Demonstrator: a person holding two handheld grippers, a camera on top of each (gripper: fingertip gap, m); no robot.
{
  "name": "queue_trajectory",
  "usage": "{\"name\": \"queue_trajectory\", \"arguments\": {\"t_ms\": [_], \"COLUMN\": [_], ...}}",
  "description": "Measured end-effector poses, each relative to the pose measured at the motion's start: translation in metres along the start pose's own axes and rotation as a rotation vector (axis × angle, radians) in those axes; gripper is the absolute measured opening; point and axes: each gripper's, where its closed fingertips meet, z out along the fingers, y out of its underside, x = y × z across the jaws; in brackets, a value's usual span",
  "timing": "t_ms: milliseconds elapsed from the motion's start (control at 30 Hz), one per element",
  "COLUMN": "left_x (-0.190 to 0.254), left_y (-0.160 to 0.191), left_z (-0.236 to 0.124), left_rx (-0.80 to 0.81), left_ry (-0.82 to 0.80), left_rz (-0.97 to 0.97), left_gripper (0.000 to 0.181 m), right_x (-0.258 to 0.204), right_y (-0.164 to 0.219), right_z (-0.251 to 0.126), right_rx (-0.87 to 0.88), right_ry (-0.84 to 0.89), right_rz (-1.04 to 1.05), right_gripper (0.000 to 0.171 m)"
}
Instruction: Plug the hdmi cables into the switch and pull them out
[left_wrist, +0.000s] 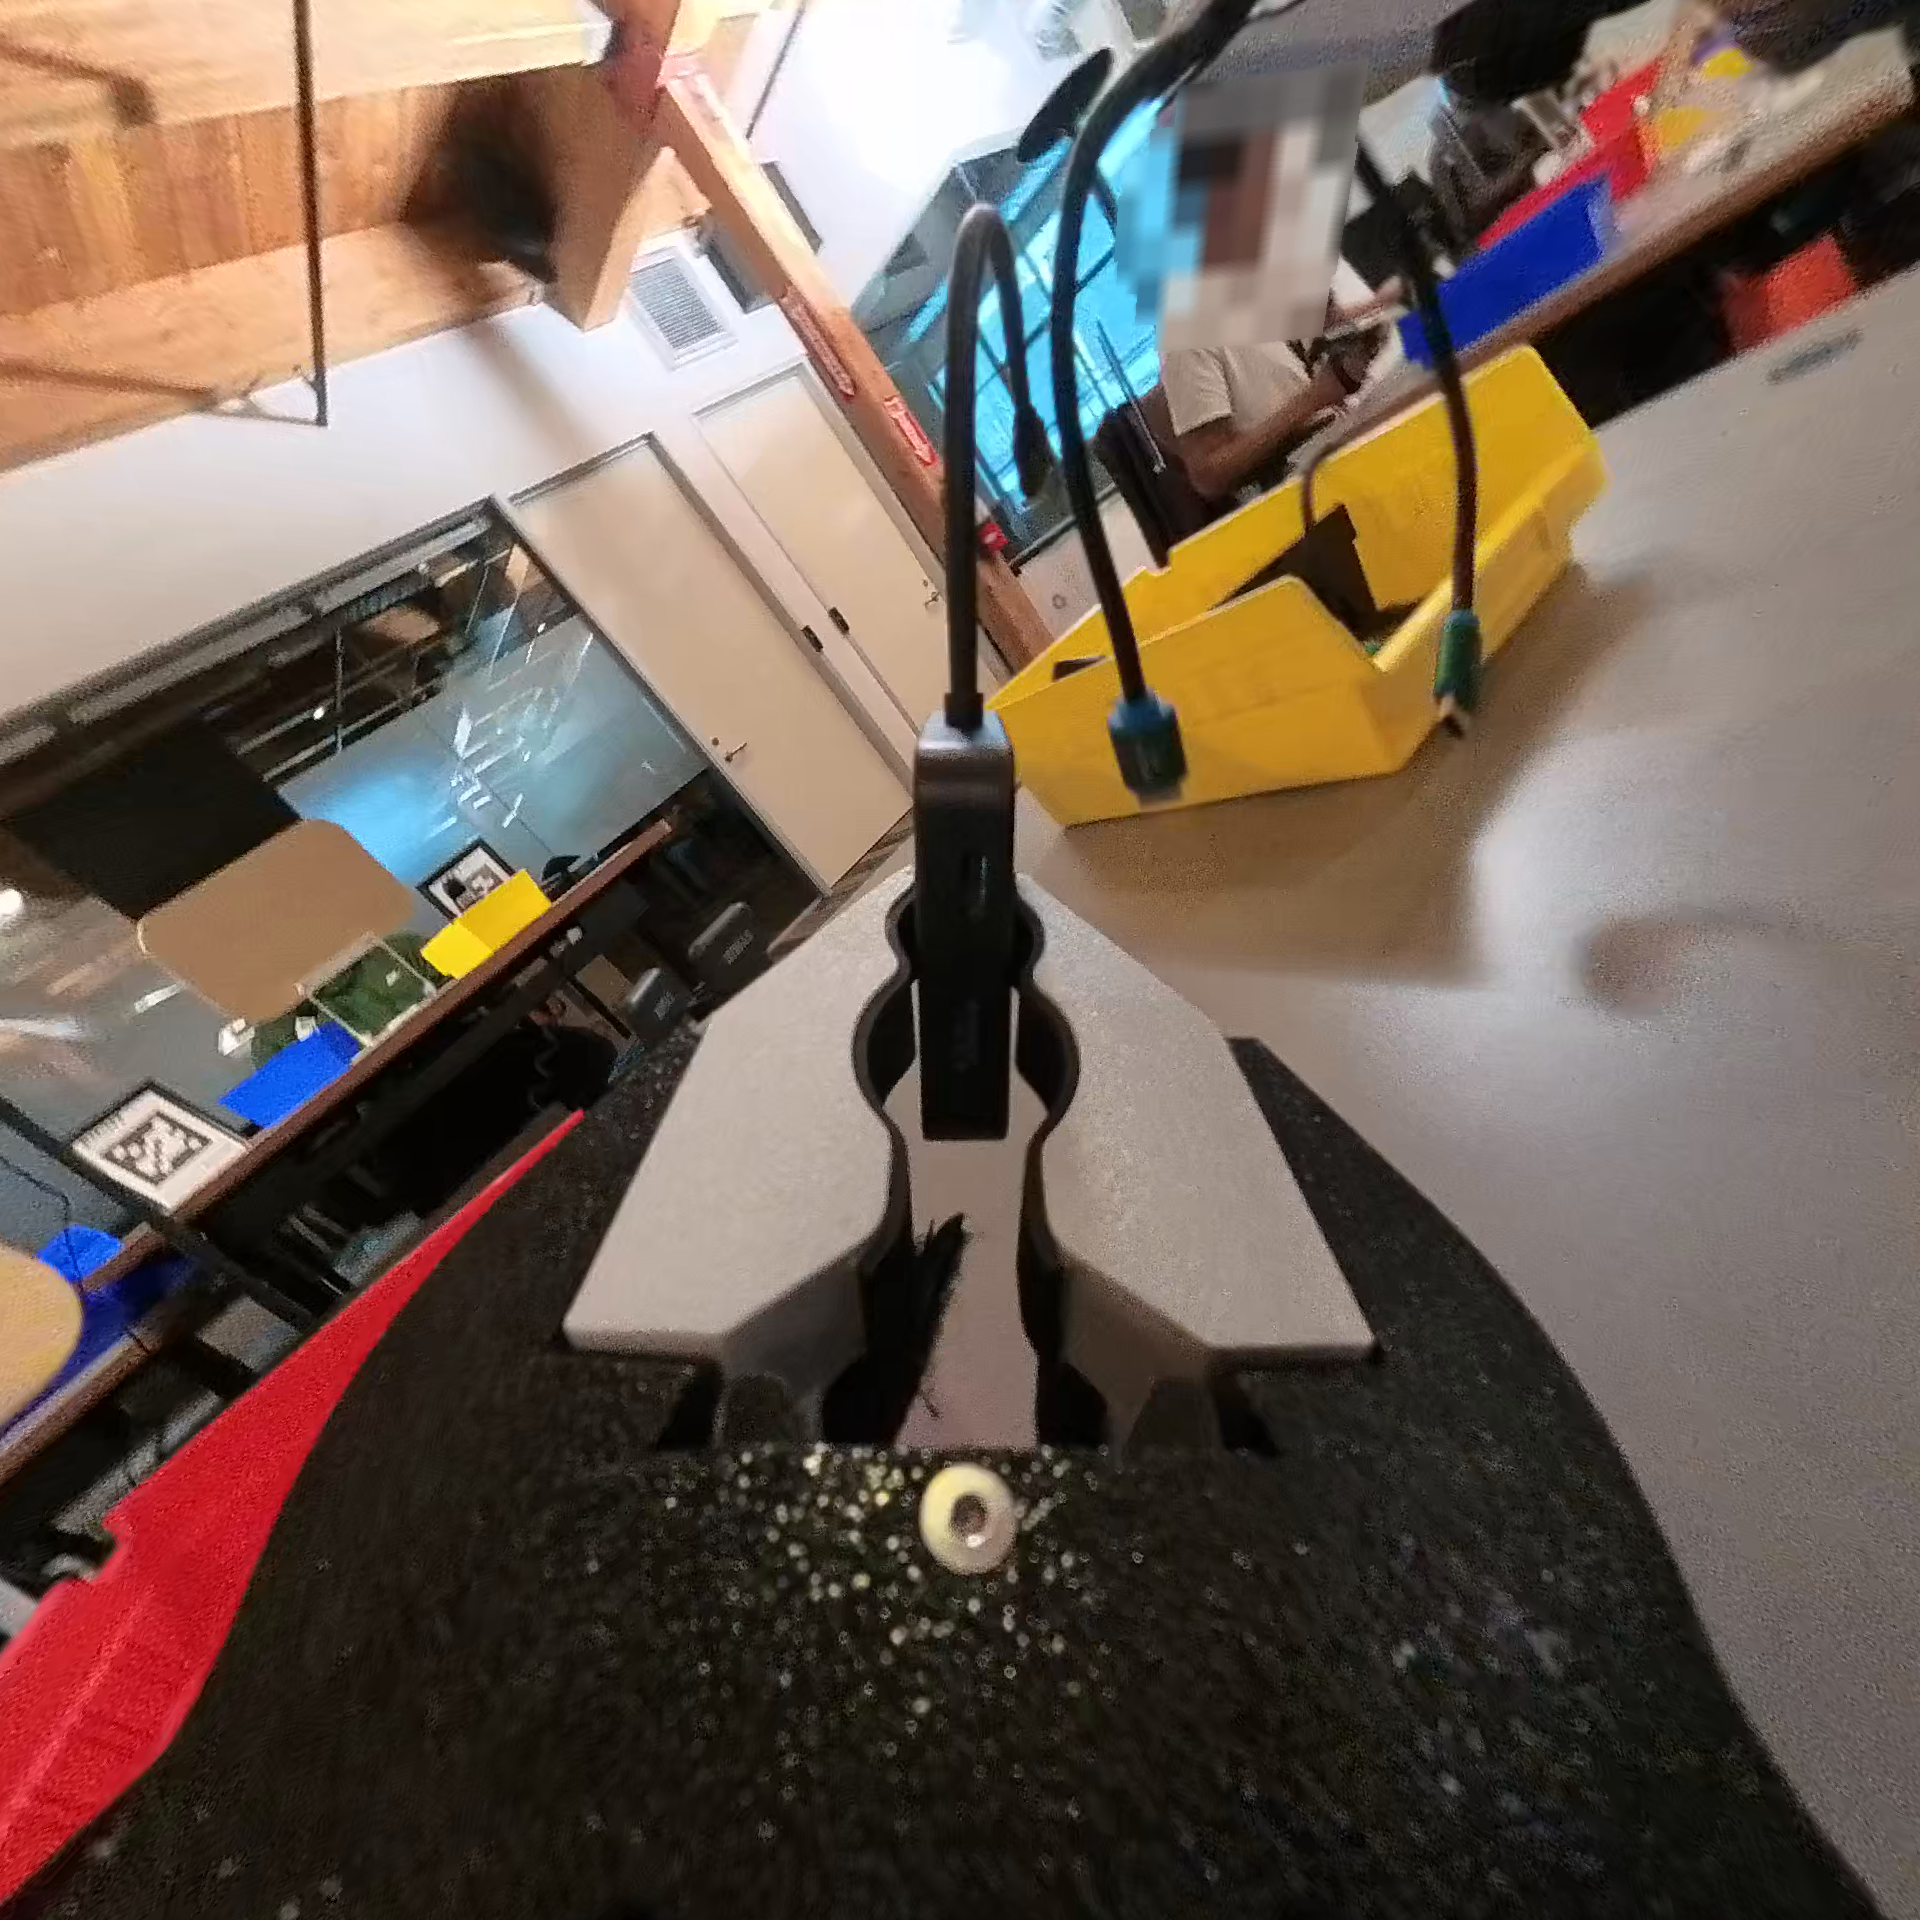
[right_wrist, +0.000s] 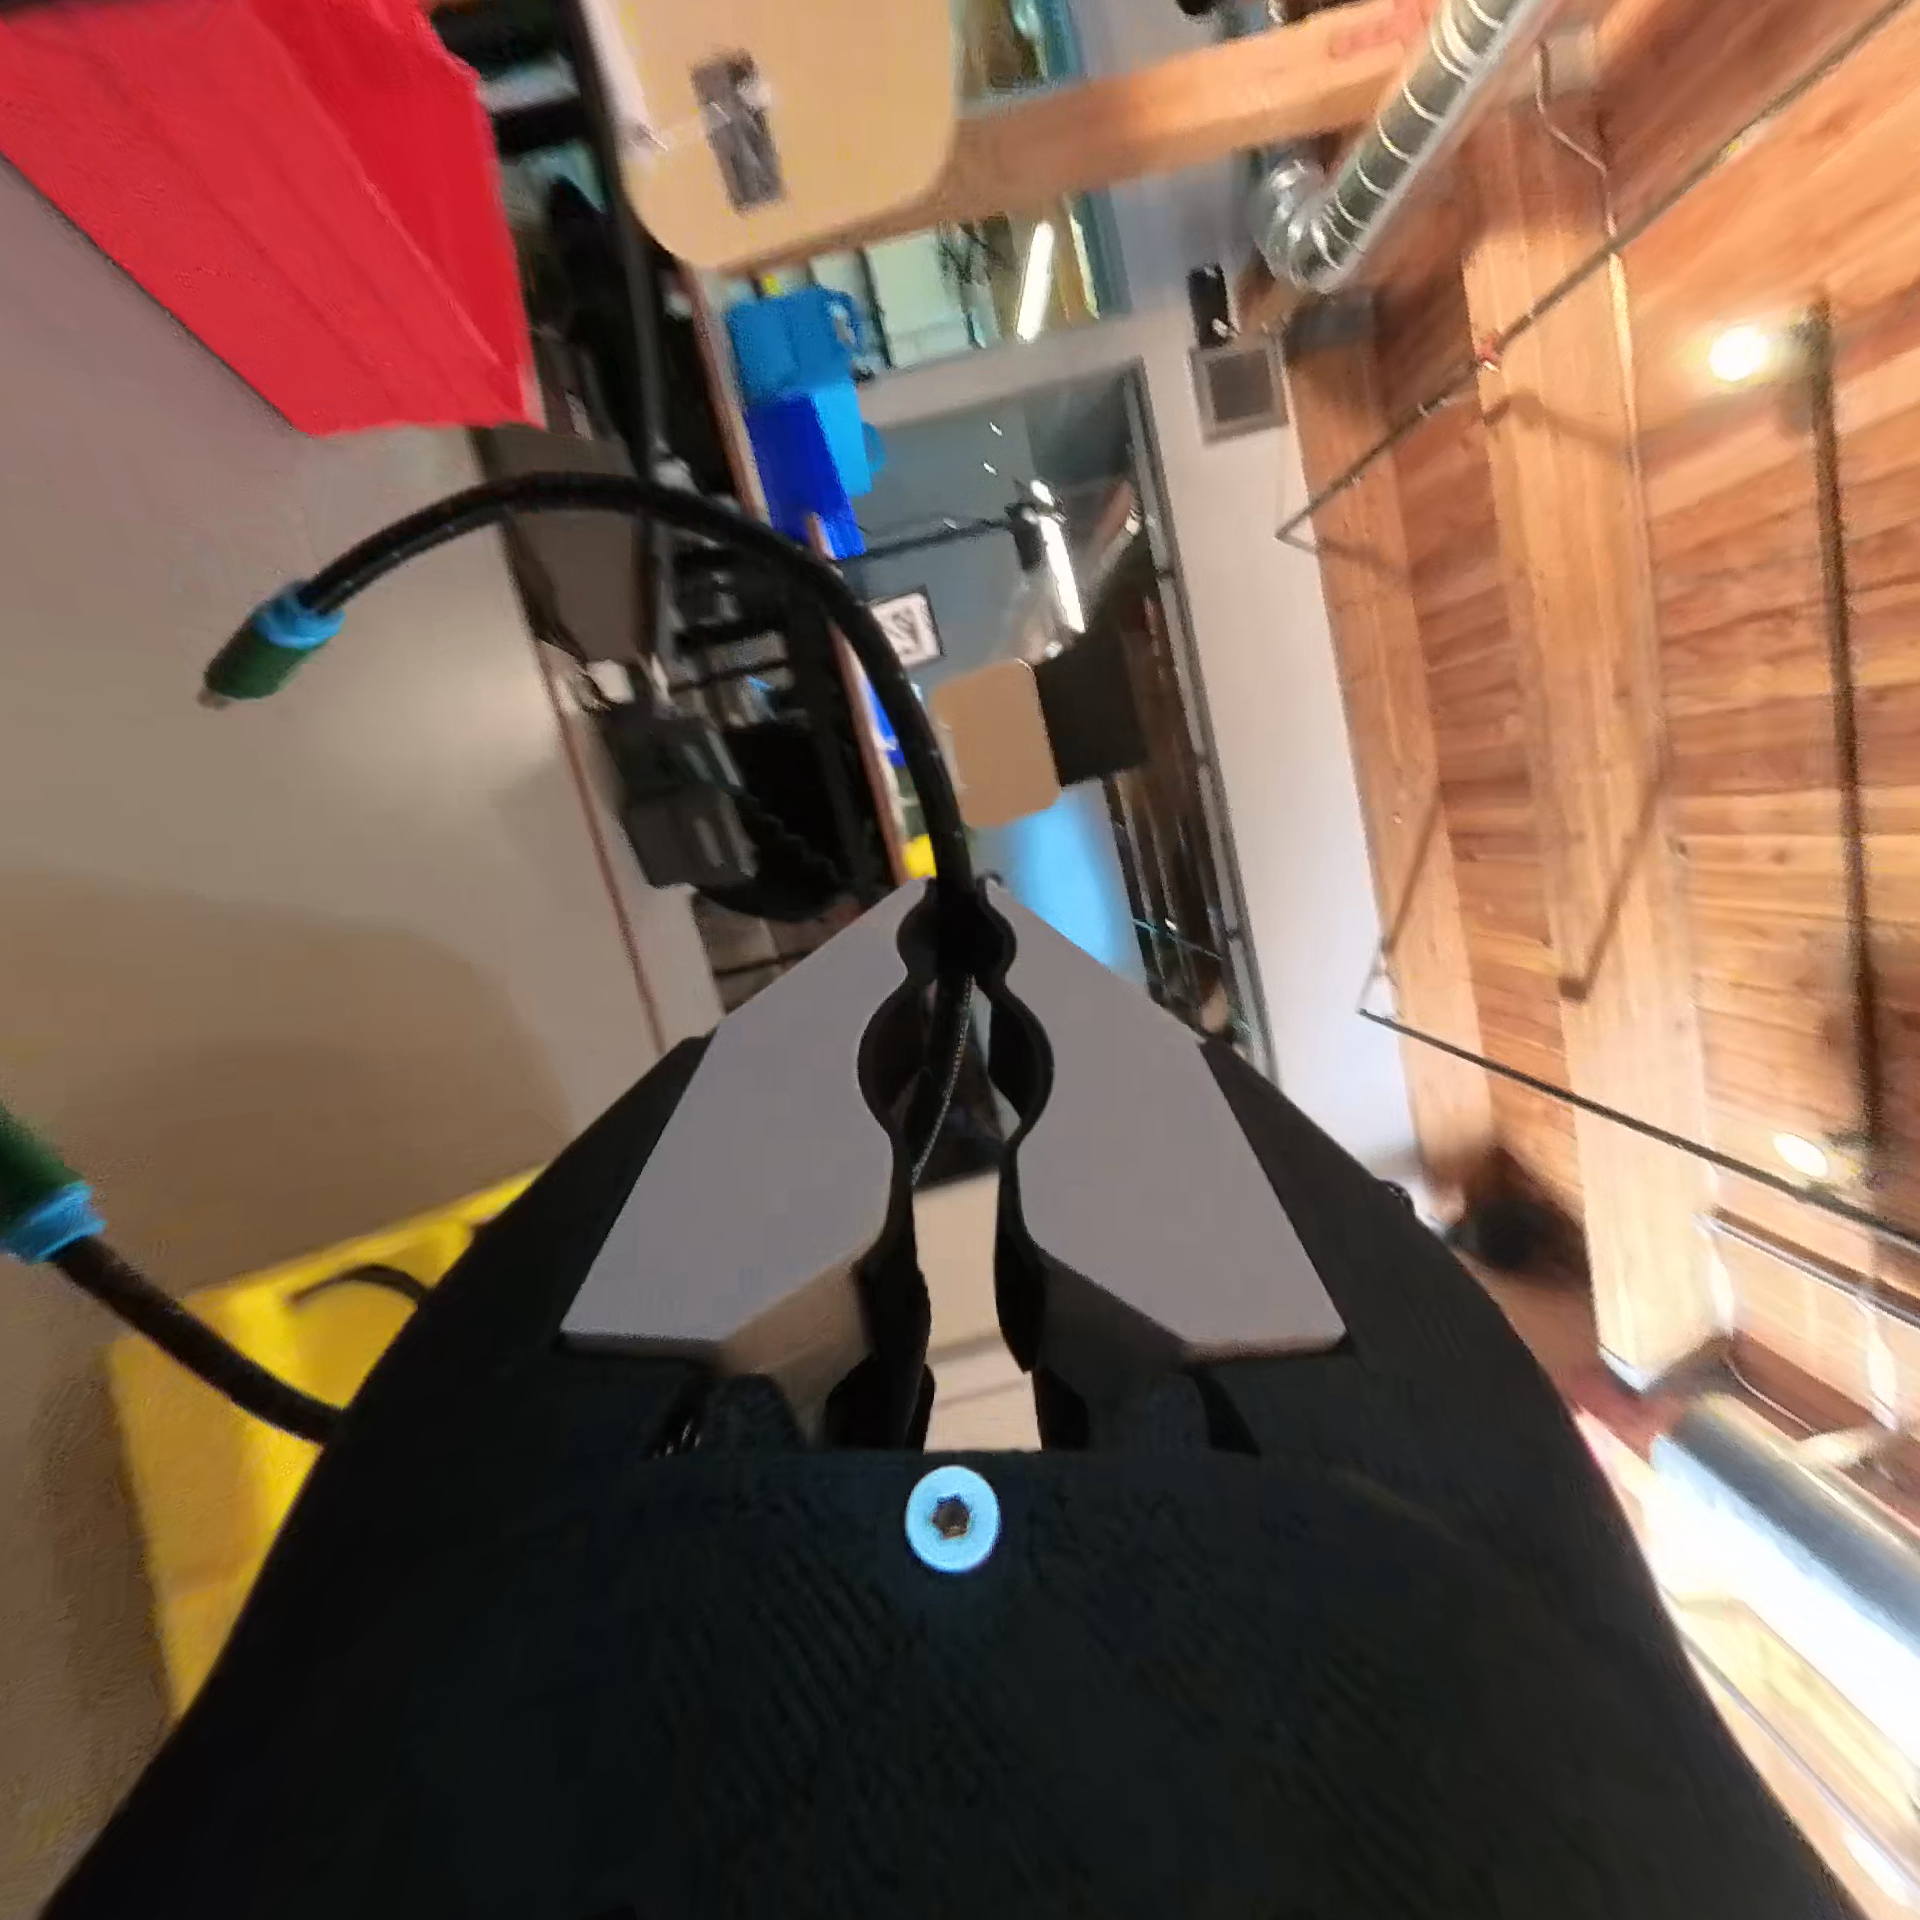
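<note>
My left gripper (left_wrist: 961, 920) is shut on a slim black switch (left_wrist: 961, 810), held upright above the grey table (left_wrist: 1558, 935). The switch's own thin black lead (left_wrist: 961, 468) arches up and over. Two black HDMI cables hang beyond it, both apart from the switch, with green plugs: one (left_wrist: 1148, 743) close to the switch's right, one (left_wrist: 1455, 665) farther right. My right gripper (right_wrist: 956, 914) is shut on a black braided cable (right_wrist: 831, 603) that curves left to a free green plug (right_wrist: 270, 649). A second green plug (right_wrist: 31, 1195) shows at the left edge.
A yellow bin (left_wrist: 1299, 644) with dark items lies on the table behind the plugs; it also shows in the right wrist view (right_wrist: 208, 1403). The other gripper's red body (right_wrist: 260, 208) is at the upper left. A person sits behind the bin (left_wrist: 1236, 395). Blue and red bins (left_wrist: 1527, 260) stand beyond. My hands' fingertips stand some 20 centimetres from each other.
</note>
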Motion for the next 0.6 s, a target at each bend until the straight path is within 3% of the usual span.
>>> {"name": "queue_trajectory", "arguments": {"t_ms": [167,267,433,600], "left_x": [-0.02,-0.021,-0.018,-0.014], "left_y": [0.0,0.001,0.003,0.004], "left_z": [-0.003,-0.003,0.0,0.006], "left_rx": [0.017,0.016,0.007,0.008], "left_ry": [-0.06,-0.079,-0.062,-0.034], "left_rz": [-0.096,-0.095,-0.104,-0.144], "left_gripper": [0.011,0.01,0.011,0.011], "right_x": [0.104,0.142,0.117,0.045], "right_y": [0.049,0.07,0.108,0.141], "right_z": [-0.015,-0.018,0.0,0.021], "right_rx": [-0.105,-0.146,-0.263,-0.294], "right_ry": [0.218,0.226,-0.081,-0.373], "right_rz": [0.0,-0.099,-0.417,-0.456], "right_gripper": [0.003,0.003,0.003,0.003]}}
